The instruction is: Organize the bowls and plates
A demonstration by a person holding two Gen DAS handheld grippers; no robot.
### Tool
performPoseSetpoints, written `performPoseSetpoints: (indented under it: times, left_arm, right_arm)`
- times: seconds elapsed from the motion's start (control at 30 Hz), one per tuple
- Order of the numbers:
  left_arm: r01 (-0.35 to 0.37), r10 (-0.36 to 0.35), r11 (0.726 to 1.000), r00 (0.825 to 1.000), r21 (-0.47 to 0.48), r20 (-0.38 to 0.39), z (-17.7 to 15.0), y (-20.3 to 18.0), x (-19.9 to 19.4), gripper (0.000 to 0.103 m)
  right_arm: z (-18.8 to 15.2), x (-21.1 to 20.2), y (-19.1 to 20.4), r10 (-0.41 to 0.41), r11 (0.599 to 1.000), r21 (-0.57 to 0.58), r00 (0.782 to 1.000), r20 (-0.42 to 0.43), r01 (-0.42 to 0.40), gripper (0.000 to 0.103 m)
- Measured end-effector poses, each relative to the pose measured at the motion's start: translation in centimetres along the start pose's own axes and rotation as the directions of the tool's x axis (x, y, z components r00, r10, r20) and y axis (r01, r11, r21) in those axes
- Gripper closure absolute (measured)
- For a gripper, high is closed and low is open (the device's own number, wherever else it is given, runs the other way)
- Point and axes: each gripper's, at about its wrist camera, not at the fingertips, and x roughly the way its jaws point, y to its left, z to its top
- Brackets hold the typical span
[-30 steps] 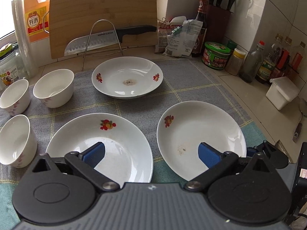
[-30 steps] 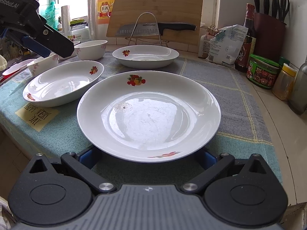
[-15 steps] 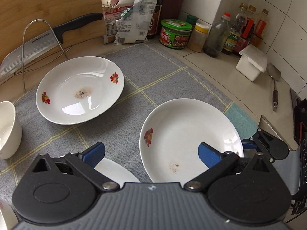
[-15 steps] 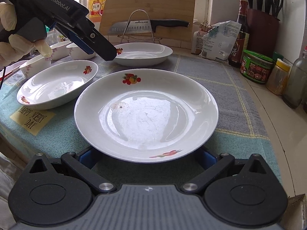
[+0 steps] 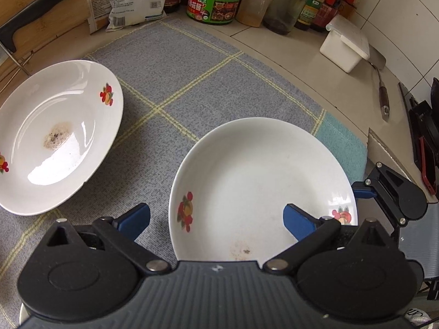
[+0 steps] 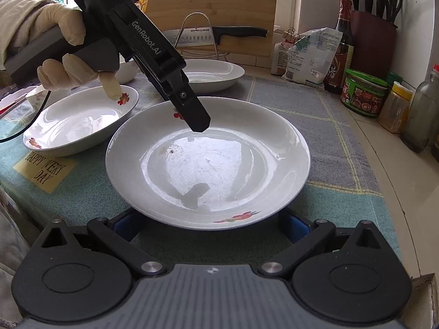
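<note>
Three white flower-print plates lie on a checked cloth. The nearest plate (image 6: 208, 159) (image 5: 260, 181) rests flat with a small stain. My left gripper (image 5: 216, 220) (image 6: 199, 123) hangs open just above it, its left finger outside the rim and its right finger over the inside. My right gripper (image 6: 210, 226) is open at this plate's near rim, with a blue pad low on either side; one of its fingers (image 5: 362, 193) shows beyond the plate. A second plate (image 6: 76, 120) sits to the left. A third, stained plate (image 5: 55, 137) (image 6: 211, 74) sits further back.
A gloved hand (image 6: 68, 52) holds the left gripper, with a white bowl (image 6: 127, 71) behind it. Along the wall stand a knife on a rack (image 6: 216, 34), a cutting board (image 6: 219, 2), bags, jars and bottles (image 5: 214, 0), and a white box (image 5: 344, 45). The counter edge runs close on the right.
My left gripper has swung right and dropped over the nearest plate, leaving the bowls and left plate out of its view. My right gripper has barely moved.
</note>
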Motion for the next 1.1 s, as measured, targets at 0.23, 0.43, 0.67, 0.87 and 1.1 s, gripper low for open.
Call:
performPoseSetpoints:
  times: [0.23,0.43,0.67,0.87,1.1]
  left_arm:
    - [0.008,-0.006,1.0,0.998,0.027,-0.065,0.5,-0.2,1.5,0.001]
    - [0.004,0.001,0.998,0.997,0.07,-0.077,0.8,-0.4,1.9,0.001]
    - [-0.001,0.01,0.995,0.996,0.104,-0.089,1.0,-0.8,2.1,0.001]
    - [0.032,-0.02,0.993,0.994,0.114,-0.105,1.6,-0.3,2.2,0.001]
    - [0.072,-0.053,0.987,0.99,0.142,-0.13,2.5,0.1,1.9,0.011]
  right_arm:
    - [-0.1,-0.1,-0.1,0.011,1.0,-0.008,1.0,0.015,-0.011,0.0]
    - [-0.3,-0.2,-0.2,0.015,1.0,-0.011,0.999,0.033,-0.015,0.0]
    - [-0.4,-0.4,0.0,0.012,1.0,-0.01,0.999,0.045,-0.012,0.0]
    - [-0.4,-0.4,-0.2,0.017,1.0,-0.013,0.999,0.043,-0.016,0.0]
    - [-0.5,-0.4,-0.2,0.017,1.0,-0.014,0.999,0.046,-0.016,0.0]
